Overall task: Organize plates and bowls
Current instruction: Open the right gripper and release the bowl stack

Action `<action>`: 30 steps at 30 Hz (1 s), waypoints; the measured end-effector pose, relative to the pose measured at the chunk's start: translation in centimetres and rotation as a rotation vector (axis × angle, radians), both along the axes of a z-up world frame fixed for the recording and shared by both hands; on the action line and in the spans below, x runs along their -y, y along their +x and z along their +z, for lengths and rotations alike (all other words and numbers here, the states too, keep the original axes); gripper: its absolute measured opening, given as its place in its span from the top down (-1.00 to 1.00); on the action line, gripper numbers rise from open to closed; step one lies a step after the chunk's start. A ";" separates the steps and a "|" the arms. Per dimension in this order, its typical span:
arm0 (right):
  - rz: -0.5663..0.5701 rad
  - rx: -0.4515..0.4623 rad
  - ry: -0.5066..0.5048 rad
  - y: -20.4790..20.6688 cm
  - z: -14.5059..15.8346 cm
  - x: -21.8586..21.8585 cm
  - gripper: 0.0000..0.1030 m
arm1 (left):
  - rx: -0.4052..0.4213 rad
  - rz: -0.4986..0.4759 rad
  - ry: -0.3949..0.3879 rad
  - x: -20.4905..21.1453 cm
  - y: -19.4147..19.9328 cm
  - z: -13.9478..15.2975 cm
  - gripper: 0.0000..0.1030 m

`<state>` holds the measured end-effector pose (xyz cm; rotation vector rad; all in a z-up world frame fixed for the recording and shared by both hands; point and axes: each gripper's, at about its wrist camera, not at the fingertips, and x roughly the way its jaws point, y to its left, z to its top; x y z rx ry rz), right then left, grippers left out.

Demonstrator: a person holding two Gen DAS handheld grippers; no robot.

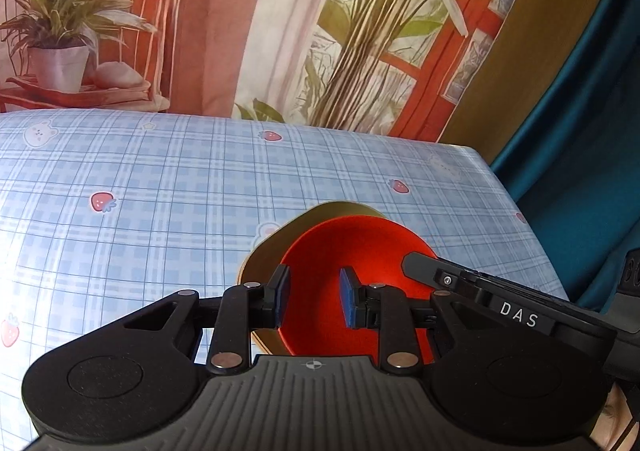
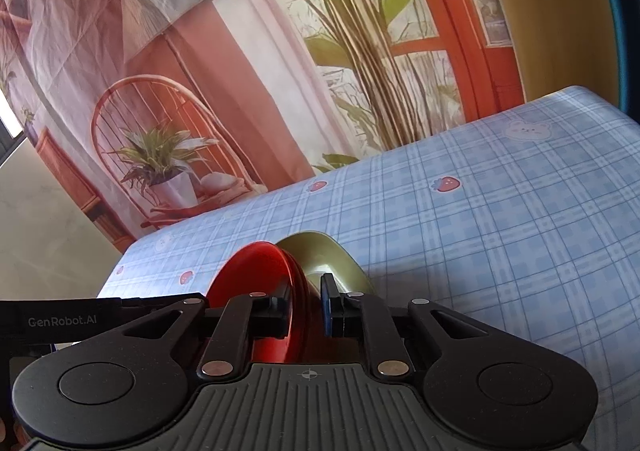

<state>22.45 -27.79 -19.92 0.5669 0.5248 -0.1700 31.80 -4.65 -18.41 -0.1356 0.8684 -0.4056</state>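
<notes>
A red bowl point(image 1: 352, 255) sits nested inside an olive-green bowl point(image 1: 276, 247) above the blue checked tablecloth point(image 1: 160, 211). My left gripper point(image 1: 314, 297) is open, its blue pads either side of the red bowl's near rim, gripping nothing. My right gripper point(image 2: 306, 305) is shut on the rims of the stacked red bowl point(image 2: 256, 271) and green bowl point(image 2: 336, 255), holding them tilted on edge. Its finger also shows in the left wrist view point(image 1: 424, 265), reaching in over the red bowl from the right.
The table's far edge point(image 1: 280, 123) meets a printed backdrop of a chair, potted plant and window. The table's right edge point(image 1: 532, 227) drops to teal fabric. The left gripper's arm point(image 2: 100, 319) enters the right wrist view at left.
</notes>
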 end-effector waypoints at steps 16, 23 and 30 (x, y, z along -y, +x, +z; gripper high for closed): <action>-0.034 -0.006 -0.189 -1.5 2.9 -1.1 0.06 | 0.110 0.053 0.084 -1.3 -2.5 3.1 -0.27; -0.049 0.003 -0.245 -4.5 5.7 -2.4 -0.61 | 0.180 0.072 0.103 -2.2 -5.5 5.5 -0.64; -0.027 0.035 -0.299 -7.7 9.1 -4.4 -0.99 | 0.273 0.096 0.113 -3.4 -9.4 8.5 -0.94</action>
